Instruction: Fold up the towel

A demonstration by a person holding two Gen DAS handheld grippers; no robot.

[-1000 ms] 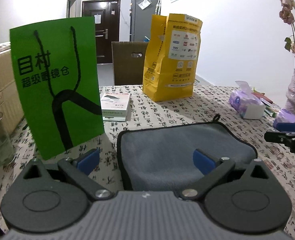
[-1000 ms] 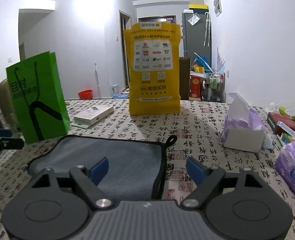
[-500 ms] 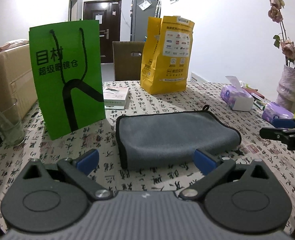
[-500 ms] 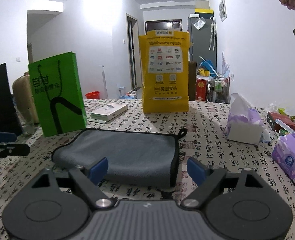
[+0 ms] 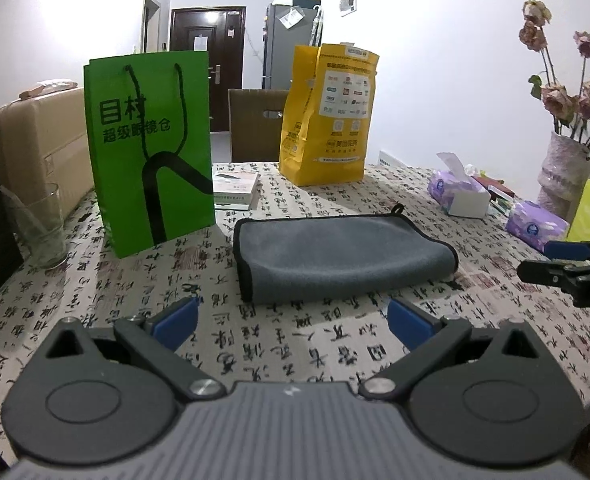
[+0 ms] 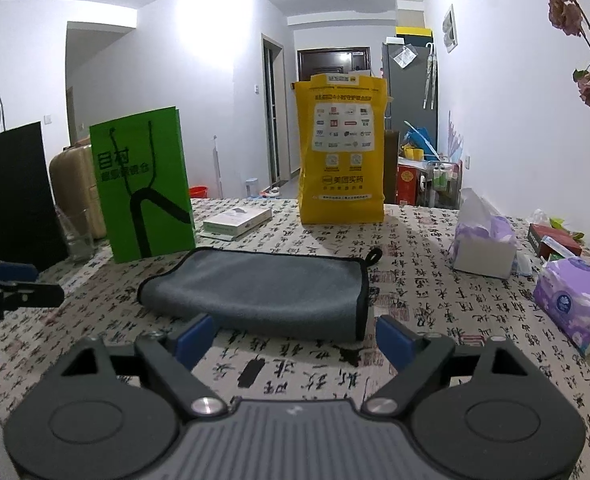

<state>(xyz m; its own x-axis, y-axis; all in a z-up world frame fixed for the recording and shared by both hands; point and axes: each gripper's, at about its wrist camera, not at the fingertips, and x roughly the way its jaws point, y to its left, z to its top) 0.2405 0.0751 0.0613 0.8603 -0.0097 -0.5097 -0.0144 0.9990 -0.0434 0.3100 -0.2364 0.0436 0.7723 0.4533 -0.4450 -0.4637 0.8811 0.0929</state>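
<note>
Left wrist view: towel [image 5: 335,256] lies folded on the table [image 5: 295,336]. Left gripper [image 5: 291,316] and right gripper [image 6: 293,336] hang clear, jaws released, likely because folding is complete.

Home: fridge [image 5: 289,40], suitcase [image 5: 39,148], flower vase [image 5: 563,176].

Your left claw [image 5: 291,318] is held low and level, its blue-padded fingers [image 5: 175,320] spread wide with nothing between them. Your right claw [image 6: 295,338] sits in the same attitude, fingers [image 6: 395,340] equally wide apart and gripping nothing. Each claw appears at the edge of the other's view, the two well apart and pointing toward each other.
</note>
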